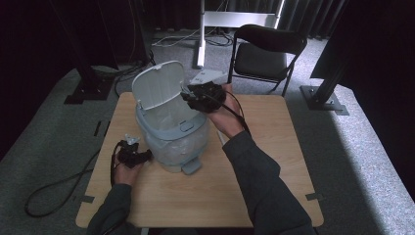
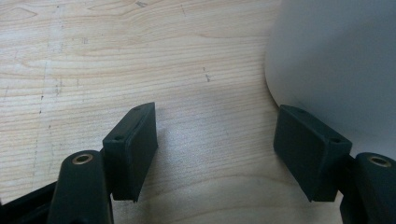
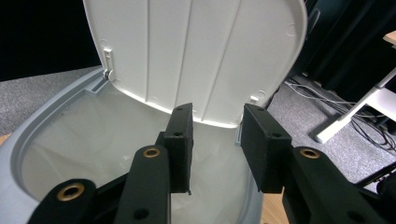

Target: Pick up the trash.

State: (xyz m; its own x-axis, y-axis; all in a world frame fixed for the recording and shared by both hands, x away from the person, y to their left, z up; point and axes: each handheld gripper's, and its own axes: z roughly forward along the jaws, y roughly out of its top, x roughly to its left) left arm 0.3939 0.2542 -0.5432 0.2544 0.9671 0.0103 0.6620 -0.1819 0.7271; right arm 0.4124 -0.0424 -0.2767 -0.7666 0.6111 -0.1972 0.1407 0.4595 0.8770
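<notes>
Small grey pedal bin point(image 1: 169, 132) stands left of centre on the wooden table point(image 1: 274, 161), its lid point(image 1: 159, 88) tipped up and back, a pale liner point(image 3: 93, 140) inside; foot pedal point(image 1: 192, 167) faces the person. Right gripper point(image 1: 188, 95) hangs over the open mouth just in front of the raised lid; in the right gripper view its jaws stand partly apart with nothing between them, lid underside directly ahead, pads clear of its edge. Left gripper point(image 1: 131, 142) rests low on the table just beside the bin's left flank; left gripper view shows jaws wide apart, empty, the near pad point(image 2: 310, 151) close against the bin's white wall, contact not resolvable. Judgement: step in hand looks like working the lid; to do it well, take the lid's free edge squarely between the pads, away from the hinge point(image 3: 108, 70), and move it along its hinge arc; the bin looks light, so the left gripper should brace the body against sliding or tipping. No brand, label or readable writing visible on bin, lid or grippers.
</notes>
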